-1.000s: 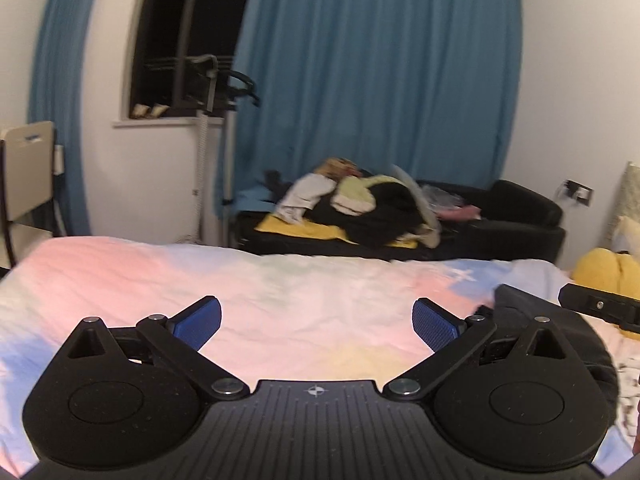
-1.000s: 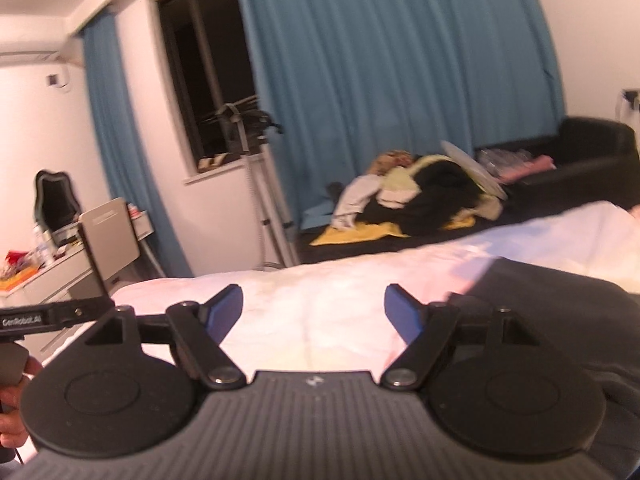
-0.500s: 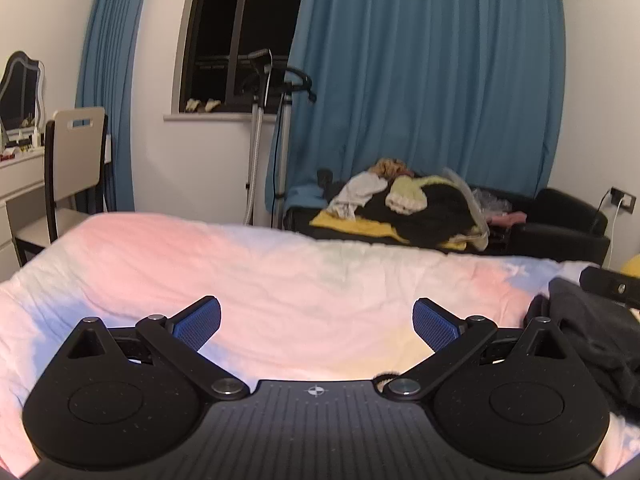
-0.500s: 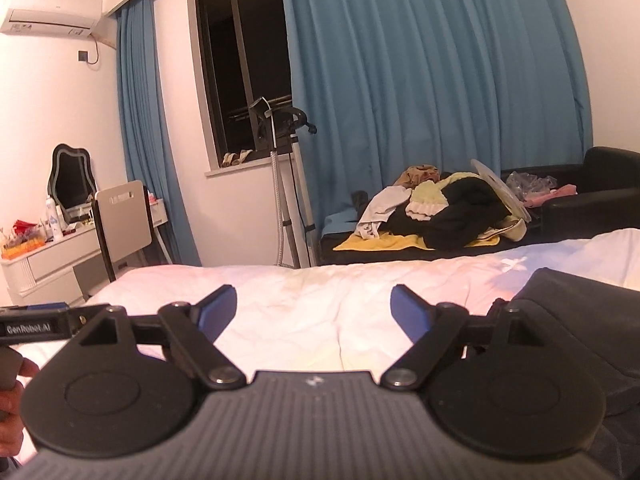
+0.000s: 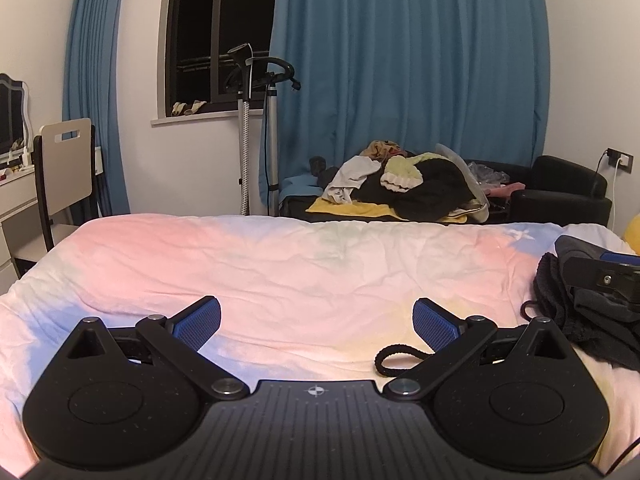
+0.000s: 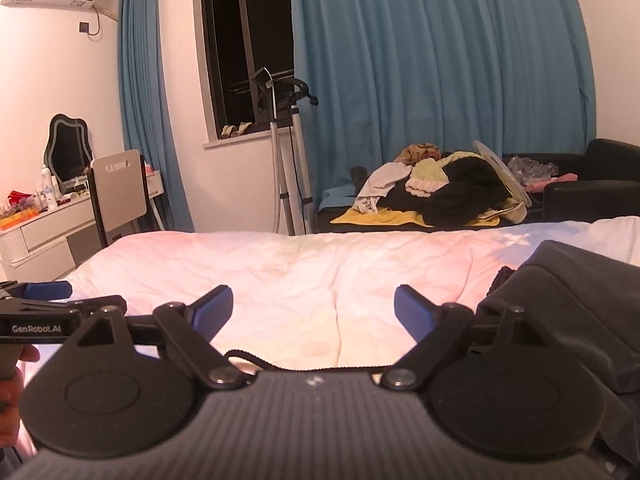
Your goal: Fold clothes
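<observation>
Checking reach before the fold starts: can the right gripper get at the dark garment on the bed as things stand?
Probably yes. The right gripper stands open with nothing between its pads, its jaws having just been opening, and the dark garment lies just beside its right finger on the bedspread, with nothing between them.

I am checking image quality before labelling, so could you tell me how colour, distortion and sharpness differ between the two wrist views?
Left wrist view: neutral white light, the bedspread pastel and sharp, the curtain bowed by the fisheye, corners blacked out. Right wrist view: warmer pinkish cast on the wall, the same bowing, the dark garment soft at the right edge.
</observation>
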